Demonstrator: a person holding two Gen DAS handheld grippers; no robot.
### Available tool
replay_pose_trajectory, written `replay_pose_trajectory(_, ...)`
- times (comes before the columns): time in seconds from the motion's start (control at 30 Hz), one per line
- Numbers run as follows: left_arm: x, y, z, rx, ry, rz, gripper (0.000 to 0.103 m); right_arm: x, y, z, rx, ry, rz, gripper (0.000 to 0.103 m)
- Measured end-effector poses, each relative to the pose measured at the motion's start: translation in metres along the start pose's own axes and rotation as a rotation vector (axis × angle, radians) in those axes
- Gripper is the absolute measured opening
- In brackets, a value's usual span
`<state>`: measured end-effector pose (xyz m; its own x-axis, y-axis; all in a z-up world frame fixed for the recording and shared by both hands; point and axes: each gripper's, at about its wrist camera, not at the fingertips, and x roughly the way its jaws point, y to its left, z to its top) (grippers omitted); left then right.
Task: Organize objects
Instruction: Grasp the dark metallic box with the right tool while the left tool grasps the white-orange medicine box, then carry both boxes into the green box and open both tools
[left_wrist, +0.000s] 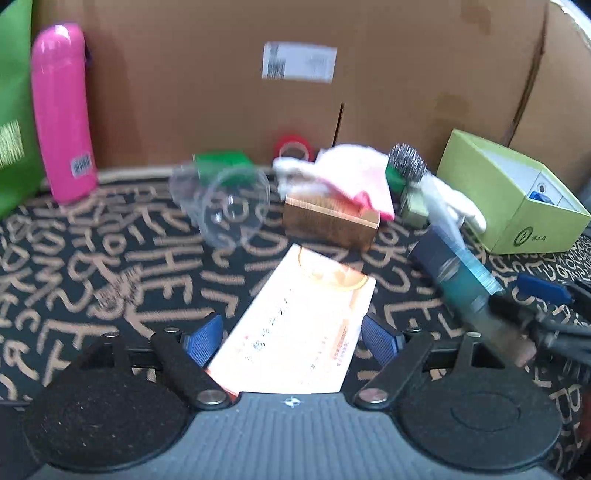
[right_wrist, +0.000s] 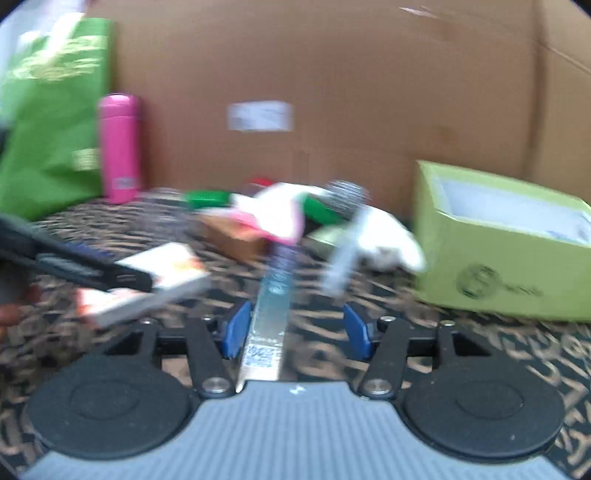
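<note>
My left gripper (left_wrist: 293, 332) has its jaws set wide around a flat white and orange box (left_wrist: 295, 325) that fills the gap between the blue pads; whether the pads press on it I cannot tell. In the right wrist view the same box (right_wrist: 162, 273) is tilted, with the left gripper's black finger across it. My right gripper (right_wrist: 293, 334) is open; a long silver-blue tube (right_wrist: 273, 317) lies between its pads, against the left pad (right_wrist: 236, 332) and apart from the right one. The tube also shows in the left wrist view (left_wrist: 461, 280).
A black cloth with tan letters (left_wrist: 110, 266) covers the table. A cardboard wall (left_wrist: 295, 74) stands behind. There are a pink flask (left_wrist: 61, 110), a clear plastic cup (left_wrist: 229, 206) on its side, a brown box (left_wrist: 328, 221), a pink and white cloth (left_wrist: 351, 173), a steel scourer (left_wrist: 408, 162) and an open lime box (left_wrist: 517, 199).
</note>
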<state>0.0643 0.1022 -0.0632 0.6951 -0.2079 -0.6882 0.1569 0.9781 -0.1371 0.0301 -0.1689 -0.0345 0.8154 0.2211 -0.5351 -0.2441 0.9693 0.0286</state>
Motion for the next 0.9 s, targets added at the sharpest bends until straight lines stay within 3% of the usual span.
replay_pose_trajectory(0.1, -0.001, -0.006, -0.006, 0.018, -0.005, -0.064, 0.085, -0.004, -0.013, 0.000, 0.007, 0.009, -0.064, 0.055)
replay_pose_trajectory(0.27, 0.003, -0.025, -0.011, 0.099, -0.013, -0.056, 0.085, 0.002, 0.004, -0.001, -0.097, 0.014, 0.007, 0.059)
replay_pose_trajectory(0.33, 0.003, -0.030, -0.012, 0.124, -0.015, -0.063, 0.075, 0.012, 0.008, 0.000, -0.095, 0.042, 0.030, 0.059)
replay_pose_trajectory(0.43, 0.004, -0.036, -0.010, 0.140, -0.006, -0.095, 0.073, 0.025, 0.014, 0.000, -0.090, 0.087, 0.046, 0.047)
replay_pose_trajectory(0.53, 0.011, -0.042, -0.007, 0.136, -0.009, -0.076, 0.081, 0.033, 0.013, 0.000, -0.080, 0.113, 0.054, 0.044)
replay_pose_trajectory(0.6, 0.018, -0.049, -0.005, 0.157, -0.021, -0.053, 0.082, 0.037, 0.010, 0.001, -0.051, 0.109, 0.064, 0.047)
replay_pose_trajectory(0.67, 0.022, -0.058, -0.007, 0.205, -0.036, -0.013, 0.076, 0.040, 0.009, 0.001, -0.038, 0.103, 0.070, 0.047)
replay_pose_trajectory(0.7, 0.022, -0.062, -0.008, 0.218, -0.047, -0.006, 0.069, 0.039, 0.009, 0.001, -0.035, 0.099, 0.068, 0.043)
replay_pose_trajectory(0.73, 0.019, -0.063, -0.008, 0.212, -0.042, -0.020, 0.068, 0.037, 0.008, 0.000, -0.033, 0.096, 0.071, 0.038)
replay_pose_trajectory(0.9, 0.000, -0.070, -0.013, 0.152, -0.002, -0.105, 0.068, 0.011, -0.002, -0.006, 0.038, 0.063, 0.141, 0.038)
